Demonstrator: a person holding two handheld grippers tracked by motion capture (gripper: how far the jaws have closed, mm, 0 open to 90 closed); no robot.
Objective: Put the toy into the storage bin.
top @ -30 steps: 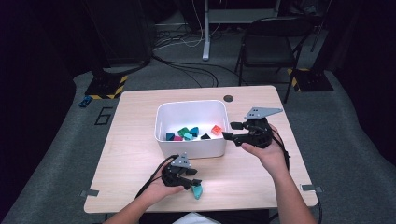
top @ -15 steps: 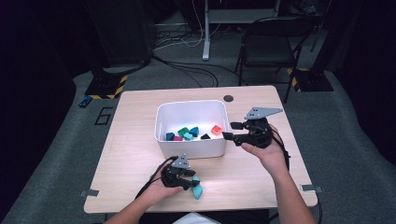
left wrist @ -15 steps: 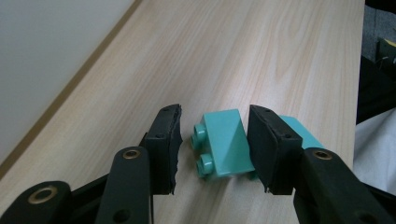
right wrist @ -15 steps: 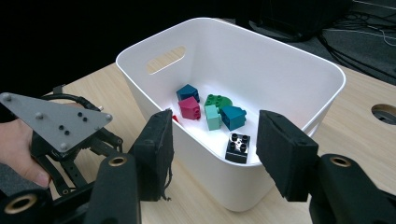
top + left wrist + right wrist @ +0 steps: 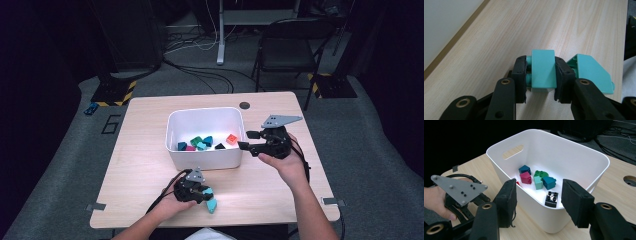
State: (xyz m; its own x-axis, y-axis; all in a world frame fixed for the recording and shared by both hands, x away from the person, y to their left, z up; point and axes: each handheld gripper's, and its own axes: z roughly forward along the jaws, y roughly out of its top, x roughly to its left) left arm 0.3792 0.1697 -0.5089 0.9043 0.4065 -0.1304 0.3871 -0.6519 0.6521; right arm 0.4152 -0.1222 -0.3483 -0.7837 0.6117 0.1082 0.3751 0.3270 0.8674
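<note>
My left gripper (image 5: 541, 75) is low over the table's near edge, and its jaws have just been closing. Its pads now press on both sides of a teal brick (image 5: 543, 71), so it is shut on it. A second teal brick (image 5: 591, 72) lies on the wood just beside the right jaw; in the high view it (image 5: 212, 204) pokes out at the left gripper (image 5: 204, 193). My right gripper (image 5: 244, 140) hovers open at the right side of the white bin (image 5: 205, 111), with nothing between its pads. In its own view the right gripper (image 5: 540, 195) faces the bin (image 5: 549, 132).
The bin holds several bricks: blue (image 5: 524, 169), magenta (image 5: 526, 177), green (image 5: 540, 174), black (image 5: 552, 198) and a red-orange one (image 5: 231, 139). A dark round hole (image 5: 244, 105) is set in the tabletop behind the bin. A folding chair (image 5: 290, 45) stands beyond the table.
The left gripper's jaws have drawn in around the teal brick near the table's front edge. The right hand and gripper have stayed where they were.
</note>
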